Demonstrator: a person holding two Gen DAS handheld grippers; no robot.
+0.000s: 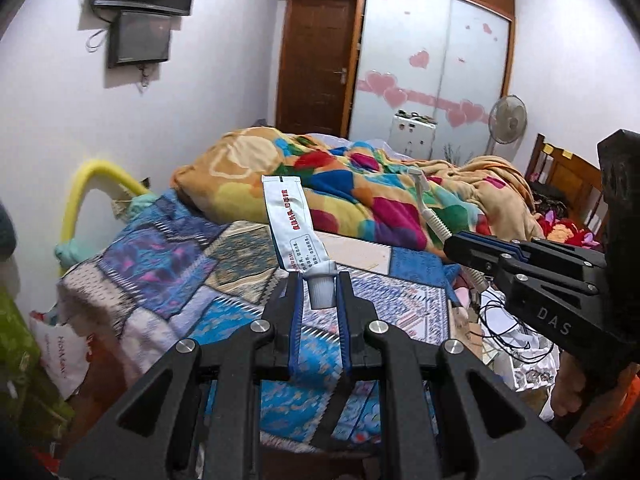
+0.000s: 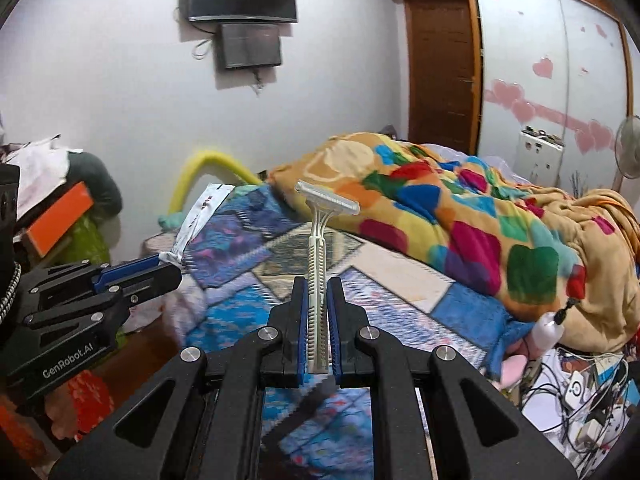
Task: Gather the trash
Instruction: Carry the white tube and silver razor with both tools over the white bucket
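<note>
Toothpaste tube (image 1: 291,229), white with red print, sits clamped by its ribbed cap between the blue pads of the left hand-held gripper (image 1: 320,280); the tube body sticks up and away from the jaws, flat crimped end on top, tilted a bit left, above the bed. Same tube shows in the right wrist view as a white strip (image 2: 196,216) leaning out of the left hand-held gripper (image 2: 170,260) at the left edge.

Right hand-held gripper (image 2: 317,284) is closed tight on a disposable razor (image 2: 320,240), pads pinching the ribbed white handle, clear blade head up top and turned crosswise. In the left wrist view that razor (image 1: 420,192) pokes out past the tip of the right hand-held gripper (image 1: 450,240), which comes in from the right.

Both items are held in the air over a patchwork quilt (image 1: 168,264) on the bed, not touching it. Multicoloured blanket (image 2: 460,220) is bunched further back on the bed. Yellow padded rail (image 1: 86,188) curves at the bed's far left side.

Containers: no bin or trash bag visible in either view. White plastic bag (image 1: 60,356) with print sits low beside the bed at left, contents can't tell. Tangle of cables and chargers (image 2: 576,396) lies loose at lower right. Two screens (image 2: 244,16) are on the wall, and a standing fan (image 1: 507,120) stands near the wardrobe (image 1: 432,60).
</note>
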